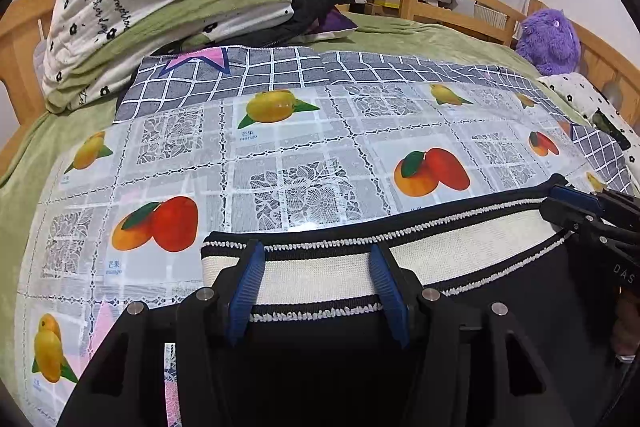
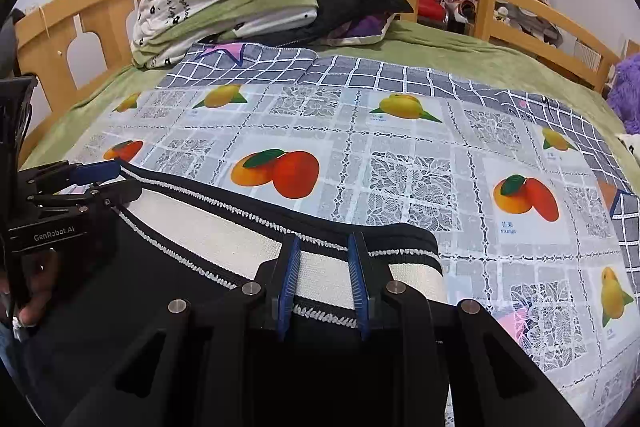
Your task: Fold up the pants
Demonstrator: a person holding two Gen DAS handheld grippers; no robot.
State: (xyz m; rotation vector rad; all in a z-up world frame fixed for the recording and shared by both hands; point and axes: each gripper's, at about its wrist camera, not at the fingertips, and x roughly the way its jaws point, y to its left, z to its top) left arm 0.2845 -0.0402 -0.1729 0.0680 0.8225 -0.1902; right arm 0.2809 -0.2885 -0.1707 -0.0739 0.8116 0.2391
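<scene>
Two grippers, left gripper (image 1: 318, 291) with jaws wide and right gripper (image 2: 325, 285) with jaws narrow, straddle the black pants' (image 2: 120, 307) striped waistband (image 1: 328, 277), seemingly to grasp it, on the fruit-print cloth (image 1: 280, 147) covering the bed (image 1: 420, 35).

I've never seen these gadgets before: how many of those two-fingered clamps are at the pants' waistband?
2. The left gripper is at the left end of the waistband, the right gripper at its right end. None seems hidden.

Left claw (image 1: 318, 281) pitched downward, blue pads (image 1: 246, 291) spread apart, nothing pinched. Right claw (image 2: 325, 277) also pitched downward, pads (image 2: 291, 281) narrower, a gap between them. A hand (image 2: 34, 287) grips the left claw's handle.
</scene>
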